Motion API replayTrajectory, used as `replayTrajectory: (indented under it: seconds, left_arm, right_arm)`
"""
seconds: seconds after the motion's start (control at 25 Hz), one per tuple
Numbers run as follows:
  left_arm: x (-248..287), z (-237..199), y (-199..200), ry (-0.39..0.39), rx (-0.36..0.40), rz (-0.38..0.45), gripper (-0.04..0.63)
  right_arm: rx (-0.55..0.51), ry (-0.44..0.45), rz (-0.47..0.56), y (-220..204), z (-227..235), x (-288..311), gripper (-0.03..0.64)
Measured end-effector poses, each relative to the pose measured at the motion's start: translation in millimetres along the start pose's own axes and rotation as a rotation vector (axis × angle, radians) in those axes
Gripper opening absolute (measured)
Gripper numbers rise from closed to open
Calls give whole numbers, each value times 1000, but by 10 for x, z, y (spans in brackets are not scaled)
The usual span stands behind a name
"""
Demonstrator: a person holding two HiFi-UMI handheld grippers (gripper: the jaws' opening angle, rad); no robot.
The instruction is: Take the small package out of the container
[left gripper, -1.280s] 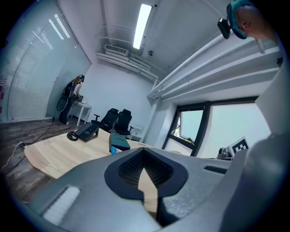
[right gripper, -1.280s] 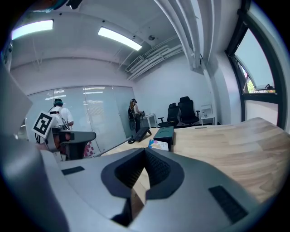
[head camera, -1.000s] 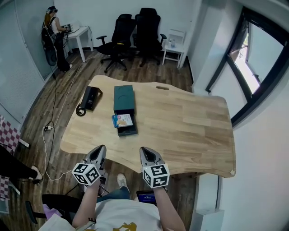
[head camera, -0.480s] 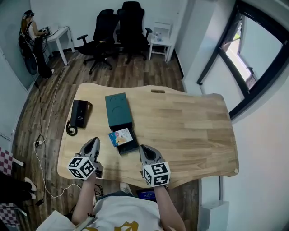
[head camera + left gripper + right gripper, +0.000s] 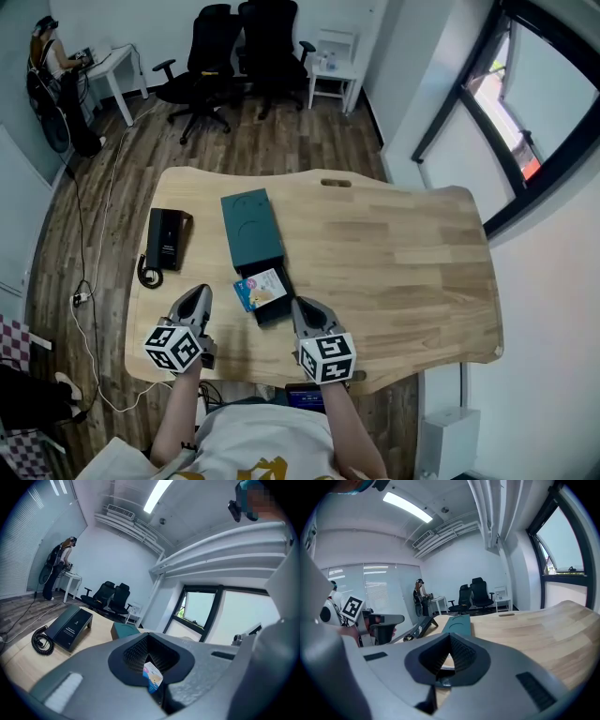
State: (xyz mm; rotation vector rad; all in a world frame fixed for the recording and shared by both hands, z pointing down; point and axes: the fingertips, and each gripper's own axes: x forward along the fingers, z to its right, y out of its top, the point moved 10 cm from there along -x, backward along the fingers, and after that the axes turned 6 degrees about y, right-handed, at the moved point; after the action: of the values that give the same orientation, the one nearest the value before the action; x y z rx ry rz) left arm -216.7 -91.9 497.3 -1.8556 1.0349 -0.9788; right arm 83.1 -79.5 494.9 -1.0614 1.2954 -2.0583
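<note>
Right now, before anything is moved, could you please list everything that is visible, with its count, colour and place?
table: one, light wood, middle of the room.
container: one, dark teal, on the table's left half, its dark inner tray slid out toward the person.
small package: one, light blue and white, lying in the slid-out tray.
device: one, black, with a coiled cable, left of the container.
office chairs: two, black, on the floor beyond the table.
side table: one, white, beside the chairs.
bystander: one, far left corner, at a white desk.
left gripper: grey, shut, empty, near edge.
right gripper: grey, shut, empty, near edge.
</note>
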Motion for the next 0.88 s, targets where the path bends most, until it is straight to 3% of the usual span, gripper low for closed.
replayTrajectory:
  seconds: [0.28,0.6,0.88]
  left_arm:
    - [70,-63,-37,20,26,-35,0]
    - [108,-51,-186,8,-4,-77,0]
    - [163,-61,-366,29,-26,-163,0]
  right_arm:
    - [-7,16,3,25,62,100,3]
    - [-19,29,-25,-50,109,131,3]
    - [20,77,-39,-80,135,185,3]
